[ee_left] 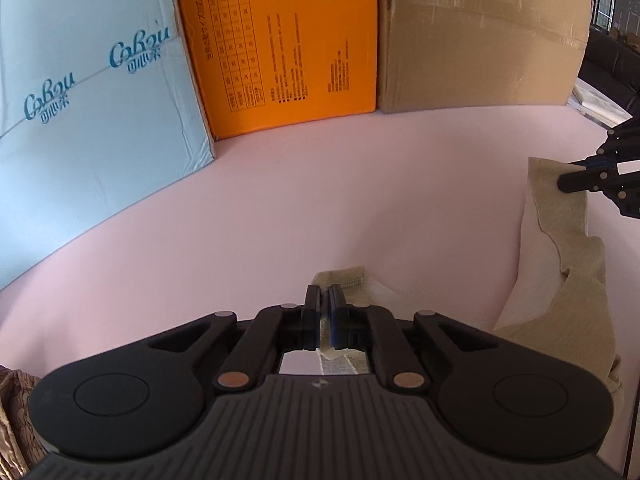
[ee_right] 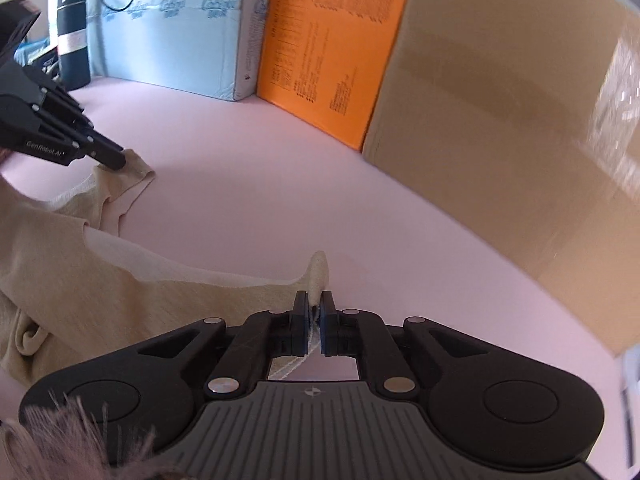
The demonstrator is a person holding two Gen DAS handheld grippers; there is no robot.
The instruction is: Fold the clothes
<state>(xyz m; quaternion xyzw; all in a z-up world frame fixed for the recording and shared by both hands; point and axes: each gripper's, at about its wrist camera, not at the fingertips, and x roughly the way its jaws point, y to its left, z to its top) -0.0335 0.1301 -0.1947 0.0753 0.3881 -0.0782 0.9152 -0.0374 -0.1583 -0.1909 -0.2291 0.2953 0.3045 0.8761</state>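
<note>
We work over a pale pink tabletop [ee_left: 320, 208], walled at the far side by three boxes standing edge to edge: a light blue box [ee_left: 92, 92] with printed lettering, an orange box [ee_left: 288, 36] covered in dark print, and a plain brown cardboard box [ee_left: 480, 36] with tape across it. In the right wrist view a dark cylindrical bottle [ee_right: 73, 36] with a pale band stands beyond our left gripper, at the blue box's end.

Our left gripper [ee_left: 324, 308] has its jaws drawn in tight on a hemmed corner of the beige garment [ee_left: 568, 264]; the stitched edge pokes out just ahead of the fingertips, and a strip of cloth runs back between the pads. From there the fabric trails off to that gripper's right.

Our right gripper [ee_right: 315, 314] is likewise pinched closed on another corner of the same garment, a small peak of cloth standing up just beyond its tips. The cloth stretches away to its left, toward the other gripper, sagging in loose folds onto the table between the two. So both corners are held, well apart, with the garment's body slack between and behind them.

A tuft of furry trim [ee_right: 72, 440] shows at the lower left edge of the right wrist view, and crumpled patterned fabric [ee_left: 16, 420] sits at the lower left of the left wrist view.
</note>
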